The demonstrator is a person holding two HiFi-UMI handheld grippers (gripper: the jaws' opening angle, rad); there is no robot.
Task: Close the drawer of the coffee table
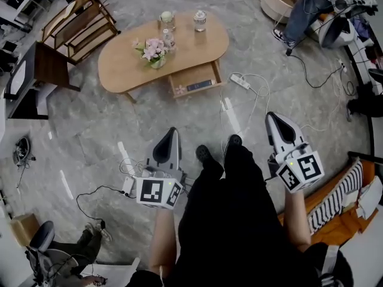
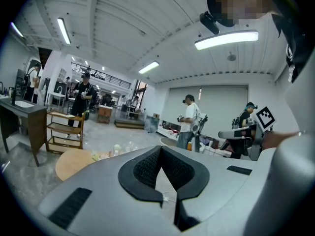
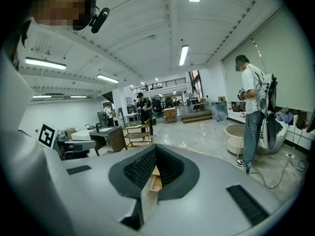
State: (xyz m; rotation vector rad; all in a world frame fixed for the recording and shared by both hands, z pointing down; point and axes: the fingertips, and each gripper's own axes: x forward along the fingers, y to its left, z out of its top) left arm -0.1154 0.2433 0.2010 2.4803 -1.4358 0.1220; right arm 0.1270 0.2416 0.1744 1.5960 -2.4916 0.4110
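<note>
The light wooden coffee table (image 1: 128, 64) stands on the marble floor ahead of me. Its drawer (image 1: 194, 79) is pulled out on the near side, with a few small items inside. Pink flowers (image 1: 154, 50), a bottle and two glass jars (image 1: 199, 20) stand on top. My left gripper (image 1: 172, 133) and right gripper (image 1: 273, 118) are both shut and empty, held well short of the table on either side of my legs. Part of the tabletop (image 2: 74, 163) shows in the left gripper view beside its shut gripper (image 2: 160, 151). The drawer (image 3: 154, 182) shows through the gap of the right gripper (image 3: 155, 149).
A power strip (image 1: 240, 81) and white cables lie on the floor right of the drawer. A wooden shelf (image 1: 78, 23) and a dark desk (image 1: 45, 67) stand left of the table. A person (image 1: 305, 11) and a round tub are at the far right, a striped seat (image 1: 344, 202) near right.
</note>
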